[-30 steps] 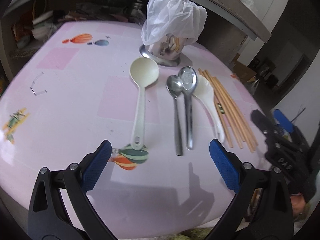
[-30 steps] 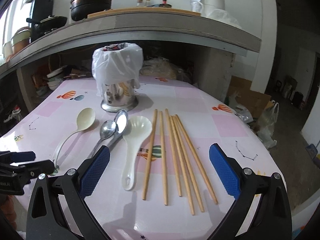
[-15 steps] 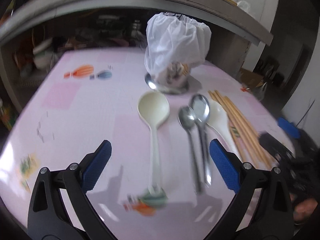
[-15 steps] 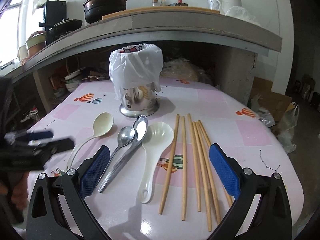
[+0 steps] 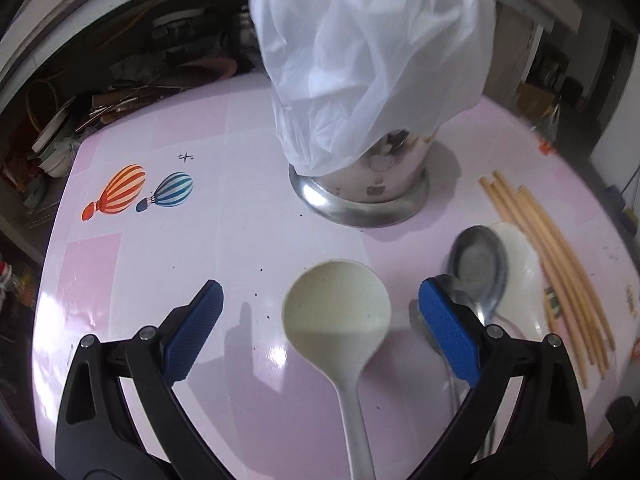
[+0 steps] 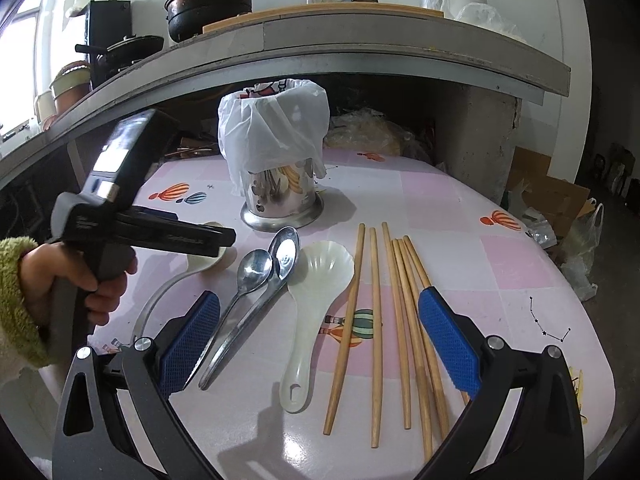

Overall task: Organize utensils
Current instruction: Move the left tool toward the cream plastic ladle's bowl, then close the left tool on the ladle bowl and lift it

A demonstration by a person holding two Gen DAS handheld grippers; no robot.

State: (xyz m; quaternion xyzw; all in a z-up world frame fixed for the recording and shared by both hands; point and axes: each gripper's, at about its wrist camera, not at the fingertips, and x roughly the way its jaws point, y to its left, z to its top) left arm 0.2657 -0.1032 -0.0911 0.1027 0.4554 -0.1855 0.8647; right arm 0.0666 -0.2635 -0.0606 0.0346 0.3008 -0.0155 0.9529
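Two grippers, jaws spread: left gripper (image 5: pixel 320 326) poised above the cream ladle (image 5: pixel 337 314) on the pink bench (image 5: pixel 224 220); then two steel spoons (image 6: pixel 256 270), white rice paddle (image 6: pixel 316 292), chopsticks (image 6: pixel 400 312) beneath right gripper (image 6: pixel 320 344); bag-lined holder (image 6: pixel 276 172) behind.

My left gripper (image 5: pixel 320 336) has its fingers spread wide, with the cream ladle (image 5: pixel 337 312) lying in the gap. Ahead, the bag-covered holder (image 5: pixel 372 80) blocks the way; to its left the bench (image 5: pixel 160 264) is bare. On the right, two metal spoons (image 6: pixel 264 276), the white scoop (image 6: pixel 316 292) and the chopsticks (image 6: pixel 400 320) lie close together, with narrow gaps. A low shelf (image 6: pixel 360 52) overhangs the far side of the bench.
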